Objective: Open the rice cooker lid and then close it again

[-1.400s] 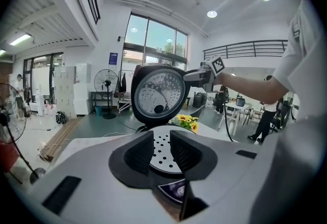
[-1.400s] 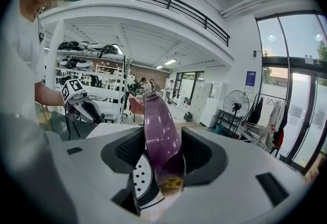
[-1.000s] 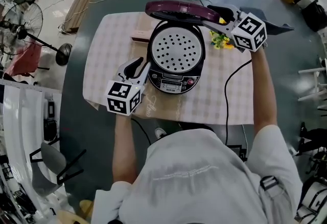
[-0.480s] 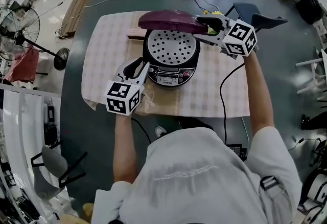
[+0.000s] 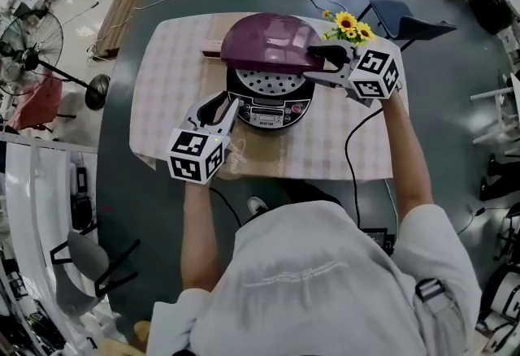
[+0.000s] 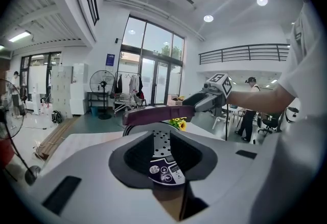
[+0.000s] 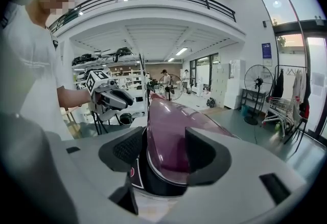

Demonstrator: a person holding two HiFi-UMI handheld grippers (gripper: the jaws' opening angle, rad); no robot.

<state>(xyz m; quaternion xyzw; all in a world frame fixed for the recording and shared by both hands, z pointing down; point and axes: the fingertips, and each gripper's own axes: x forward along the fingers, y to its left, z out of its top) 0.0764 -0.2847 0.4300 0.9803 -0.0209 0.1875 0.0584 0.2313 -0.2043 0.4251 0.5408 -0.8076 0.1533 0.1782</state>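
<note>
The black rice cooker (image 5: 268, 112) stands on the checked tablecloth. Its purple lid (image 5: 264, 41) hangs tilted, half lowered over the perforated inner plate (image 5: 272, 83). My right gripper (image 5: 319, 66) reaches in from the right with its jaws wide apart. The lid's front rim (image 7: 173, 131) lies between them, and one pad rests on the lid's top. My left gripper (image 5: 226, 107) stands open at the cooker's front left corner. Past its jaws in the left gripper view (image 6: 164, 157) I see the control panel (image 6: 164, 172), with the lid (image 6: 158, 114) above it.
A bunch of sunflowers (image 5: 349, 23) stands behind the right gripper. The cooker's power cord (image 5: 353, 159) runs off the tablecloth's (image 5: 175, 78) near edge. A chair (image 5: 406, 21) is at the far right and a floor fan (image 5: 32, 45) at the left.
The lid has swung down from nearly upright to half lowered over the pot. The right gripper has come down and nearer with it. The left gripper has stayed by the cooker's front.
</note>
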